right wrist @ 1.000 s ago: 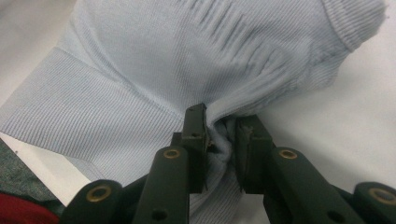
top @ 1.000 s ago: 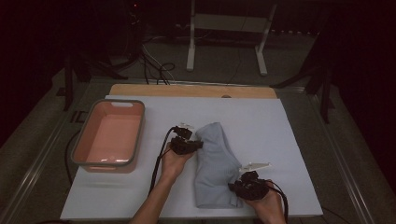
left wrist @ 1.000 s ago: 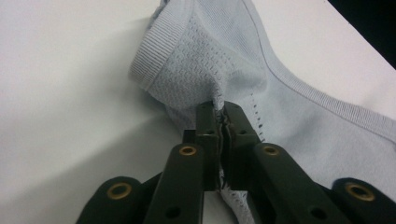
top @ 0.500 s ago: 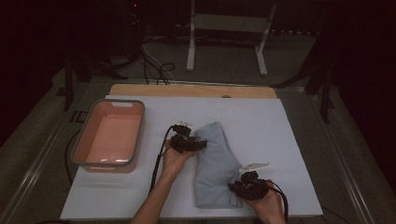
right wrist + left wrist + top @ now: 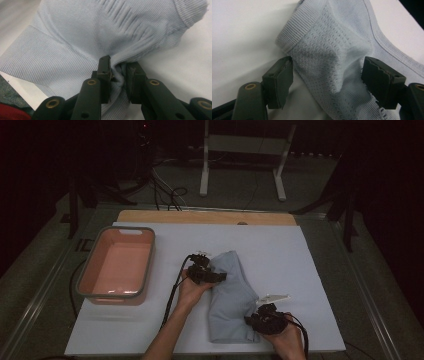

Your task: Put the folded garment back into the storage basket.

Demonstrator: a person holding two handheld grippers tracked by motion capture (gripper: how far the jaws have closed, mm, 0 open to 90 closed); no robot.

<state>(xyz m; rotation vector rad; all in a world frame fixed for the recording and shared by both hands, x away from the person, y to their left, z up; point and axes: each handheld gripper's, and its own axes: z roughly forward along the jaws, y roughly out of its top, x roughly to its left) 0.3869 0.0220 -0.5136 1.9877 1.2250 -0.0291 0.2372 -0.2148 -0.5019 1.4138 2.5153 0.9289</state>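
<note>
- We've got the light blue garment lying folded on the white table, long axis running from the far-left end toward us, slightly to the right.
- Left hand-held gripper sits at the cloth's far-left edge; its jaws have just been opening and now stand apart, with a ridge of knit fabric loose between the pads (not pinched).
- Right hand-held gripper is at the near-right corner, clamped on a bunched fold.
- So the right one is the anchor; any pull starts from there.
- Versus a second ago: left was pinched shut, now released. The pink tub sits off to the left, same spot.
</note>
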